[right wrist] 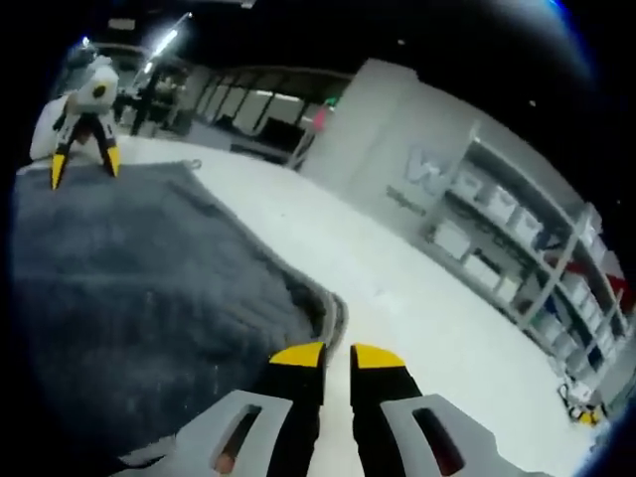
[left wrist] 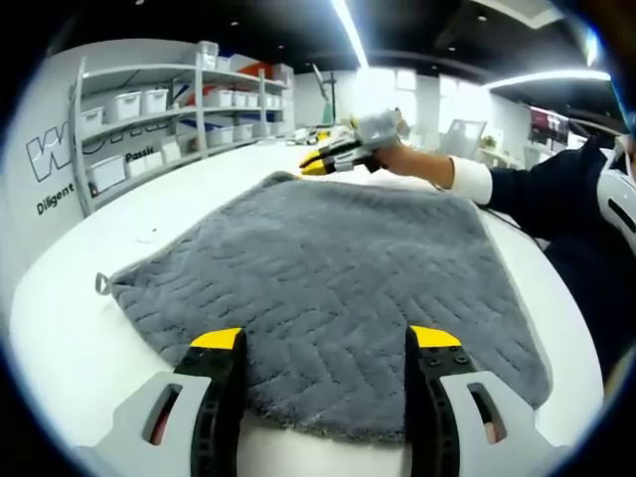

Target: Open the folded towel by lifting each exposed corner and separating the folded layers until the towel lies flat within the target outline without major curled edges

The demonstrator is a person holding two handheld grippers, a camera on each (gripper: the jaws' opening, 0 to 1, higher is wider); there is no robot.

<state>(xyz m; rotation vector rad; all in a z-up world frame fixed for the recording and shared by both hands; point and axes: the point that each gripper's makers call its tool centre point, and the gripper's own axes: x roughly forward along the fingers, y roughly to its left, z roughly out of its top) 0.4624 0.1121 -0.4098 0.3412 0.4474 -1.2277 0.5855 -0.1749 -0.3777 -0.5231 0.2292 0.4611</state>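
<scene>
Left claw (left wrist: 324, 343), at lower centre, stands spread over the near edge of the grey chevron-textured towel (left wrist: 338, 268) on the white table (left wrist: 60, 328). Right claw (right wrist: 337, 358), nearly closed, seems to pinch the far corner at upper centre, likely pulling layers flat.

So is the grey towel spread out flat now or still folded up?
Mostly spread: the grey towel lies open in one layer on the white table. Its far corner looks slightly curled.

the right gripper (right wrist: 338, 360), yellow tips nearly together, sits at a curled corner of the grey towel (right wrist: 119, 288); the left gripper (right wrist: 84, 159) stands spread at the towel's far edge.
</scene>
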